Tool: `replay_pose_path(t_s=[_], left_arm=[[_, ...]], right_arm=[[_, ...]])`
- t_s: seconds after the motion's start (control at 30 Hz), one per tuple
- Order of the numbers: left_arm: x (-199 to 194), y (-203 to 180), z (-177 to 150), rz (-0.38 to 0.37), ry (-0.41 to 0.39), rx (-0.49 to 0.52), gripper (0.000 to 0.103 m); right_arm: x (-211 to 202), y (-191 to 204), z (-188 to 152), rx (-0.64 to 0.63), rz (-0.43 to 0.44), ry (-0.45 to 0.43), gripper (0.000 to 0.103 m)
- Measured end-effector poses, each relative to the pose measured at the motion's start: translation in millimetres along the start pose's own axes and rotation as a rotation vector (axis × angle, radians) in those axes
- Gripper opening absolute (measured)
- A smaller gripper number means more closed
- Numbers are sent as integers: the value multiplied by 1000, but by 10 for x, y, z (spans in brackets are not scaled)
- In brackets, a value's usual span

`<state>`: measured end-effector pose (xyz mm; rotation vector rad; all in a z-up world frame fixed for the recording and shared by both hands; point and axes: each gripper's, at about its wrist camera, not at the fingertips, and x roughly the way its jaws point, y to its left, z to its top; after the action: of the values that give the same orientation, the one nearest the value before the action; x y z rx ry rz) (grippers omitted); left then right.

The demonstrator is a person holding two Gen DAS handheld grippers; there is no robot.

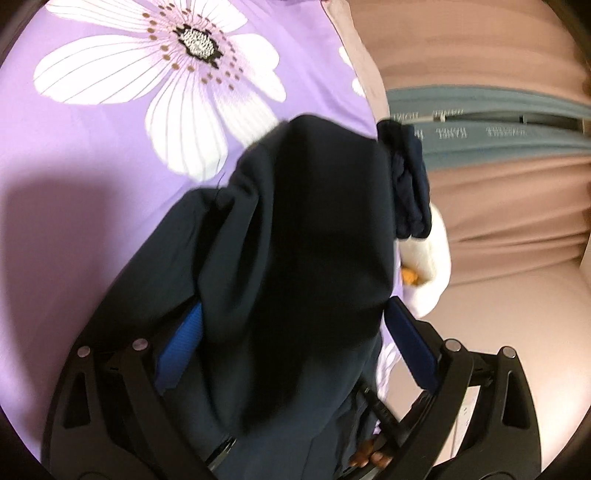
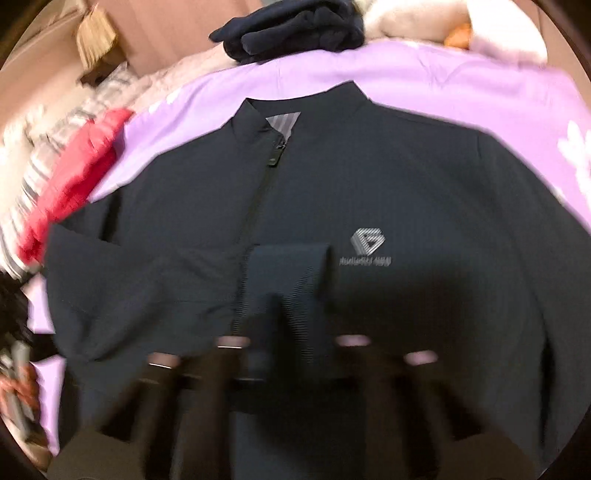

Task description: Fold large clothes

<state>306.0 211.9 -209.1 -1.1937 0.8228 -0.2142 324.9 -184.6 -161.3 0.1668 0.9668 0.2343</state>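
Purple floral bedsheet (image 2: 461,85) is our work surface; everything below is placed relative to the jacket.

Navy jacket (image 2: 369,177) lies front-up and spread flat on the sheet, collar away from us, zipper (image 2: 275,157) closed, chest logo (image 2: 367,240) facing up. We judge it's laid out this way so the sleeves can be folded in over the body.

Beyond the jacket's collar: a folded dark garment (image 2: 291,29), probably already done and parked out of the way, with something white and fluffy (image 2: 406,18) beside it. Off the jacket's left side: a red garment (image 2: 85,173) over a striped pile, likely the queue.

Right gripper (image 2: 291,314) sits low over the jacket's chest, pinching a strip of the same navy fabric (image 2: 291,269) — looks like a cuff or sleeve end being carried over the front. The view is motion-blurred, and the pads are buried in fabric.

Left gripper (image 1: 291,325) has a thick bunch of jacket cloth draped between its fingers (image 1: 181,332); the blue pads stand apart on either side of the bunch. We can't tell whether they're actually clamping it or it's just hanging through.

Hidden: the jacket's hem and both sleeve ends are cut off or covered, and the logo text is unreadable. Which part the left gripper holds, we can't say.
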Motion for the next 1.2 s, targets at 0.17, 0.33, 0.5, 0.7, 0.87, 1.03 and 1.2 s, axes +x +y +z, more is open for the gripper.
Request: replay_pose_path(t_s=[0.17, 0.33, 0.5, 0.7, 0.87, 1.03, 1.2], left_arm=[[53, -99, 83, -9, -44, 5, 96], [58, -98, 181, 46, -75, 26, 96], [-67, 1, 364, 120, -108, 32, 96], [-147, -486, 437, 330, -109, 369, 96], [363, -1004, 60, 428, -11, 684, 90], [797, -978, -244, 518, 81, 804, 71], [933, -667, -212, 639, 105, 868, 72]], right_arm=[[-503, -545, 0, 191, -73, -131, 3], [-518, -912, -233, 150, -193, -8, 3], [-647, -1059, -263, 184, -235, -25, 3], [-971, -886, -178, 117, -168, -140, 23], [-705, -326, 45, -42, -64, -106, 25], [-332, 154, 50, -194, -27, -40, 25], [76, 78, -61, -240, -143, 76, 25]])
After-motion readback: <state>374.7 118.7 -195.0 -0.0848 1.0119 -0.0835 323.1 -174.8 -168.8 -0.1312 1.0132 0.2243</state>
